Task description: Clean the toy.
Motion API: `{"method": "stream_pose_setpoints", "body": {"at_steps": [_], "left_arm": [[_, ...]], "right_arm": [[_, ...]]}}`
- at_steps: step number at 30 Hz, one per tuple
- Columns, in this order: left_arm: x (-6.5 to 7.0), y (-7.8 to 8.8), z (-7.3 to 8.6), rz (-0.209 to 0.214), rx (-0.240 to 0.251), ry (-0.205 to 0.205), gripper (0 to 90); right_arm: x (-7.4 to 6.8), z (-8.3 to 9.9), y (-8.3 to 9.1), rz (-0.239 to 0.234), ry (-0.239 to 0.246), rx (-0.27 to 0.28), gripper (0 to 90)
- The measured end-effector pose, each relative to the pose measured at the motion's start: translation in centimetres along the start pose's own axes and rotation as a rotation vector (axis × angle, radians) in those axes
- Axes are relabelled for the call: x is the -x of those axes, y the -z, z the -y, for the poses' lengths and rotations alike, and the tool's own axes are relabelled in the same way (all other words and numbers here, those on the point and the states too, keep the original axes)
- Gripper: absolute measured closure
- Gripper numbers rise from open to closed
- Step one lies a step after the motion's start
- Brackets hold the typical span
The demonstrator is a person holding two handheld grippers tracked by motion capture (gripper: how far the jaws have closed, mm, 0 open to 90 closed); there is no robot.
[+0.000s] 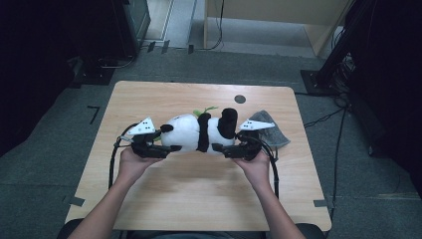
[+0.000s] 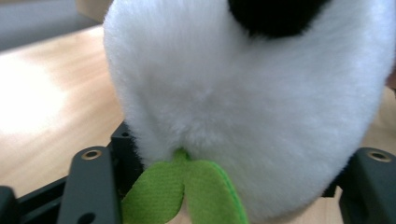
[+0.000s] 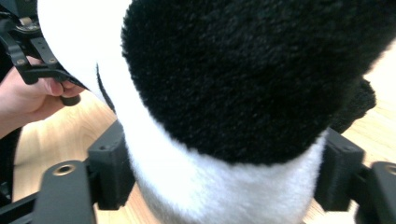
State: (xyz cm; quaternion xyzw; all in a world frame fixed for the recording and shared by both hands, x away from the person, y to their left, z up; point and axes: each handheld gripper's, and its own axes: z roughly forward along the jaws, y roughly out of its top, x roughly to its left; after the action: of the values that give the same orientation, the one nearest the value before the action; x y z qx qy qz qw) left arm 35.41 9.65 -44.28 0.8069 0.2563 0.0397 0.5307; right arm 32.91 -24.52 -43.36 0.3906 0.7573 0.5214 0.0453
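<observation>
We log the wooden tabletop (image 1: 199,199) first, with the panda plush (image 1: 199,132) lying on its side across the middle, head toward our left. A grey cloth (image 1: 271,130) lies just behind the right tongs (image 1: 222,148). No containers in sight.

Left tongs (image 1: 166,148) straddle the head end: both jaws flank the white fur, and the green leaf (image 2: 182,193) hangs between them. Right tongs straddle the black-and-white rear. Both look clenched on the plush.

Judgement: for a clean lift we keep the 2 grips level and raise together, so the soft body does not sag or slip.
</observation>
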Motion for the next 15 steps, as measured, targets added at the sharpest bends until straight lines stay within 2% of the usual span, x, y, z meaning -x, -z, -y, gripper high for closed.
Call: {"method": "stream_pose_setpoints", "body": {"at_steps": [3,5,7,9,11,15], "left_arm": [[-0.3,0.0,0.0,0.017,0.002,0.059,39.4],[-0.5,0.2,-0.1,0.026,0.024,0.081,41.5],[-0.5,0.6,-0.5,0.023,0.04,0.081,42.2],[-0.2,0.9,-0.8,0.008,0.051,0.053,42.6],[-0.2,1.2,-1.0,0.005,0.058,0.047,43.6],[-0.8,1.9,-0.9,0.008,0.072,0.08,45.1]], "right_arm": [[0.2,0.0,-0.2,0.015,-0.001,0.005,16.1],[0.3,0.0,-0.1,0.013,0.0,0.025,14.8],[0.3,-0.1,0.1,0.011,0.033,0.051,15.1],[0.2,0.0,0.4,0.014,0.083,0.073,15.4],[0.1,0.1,0.6,0.018,0.108,0.085,15.9],[-0.1,0.2,0.7,0.019,0.158,0.106,18.4]]}}
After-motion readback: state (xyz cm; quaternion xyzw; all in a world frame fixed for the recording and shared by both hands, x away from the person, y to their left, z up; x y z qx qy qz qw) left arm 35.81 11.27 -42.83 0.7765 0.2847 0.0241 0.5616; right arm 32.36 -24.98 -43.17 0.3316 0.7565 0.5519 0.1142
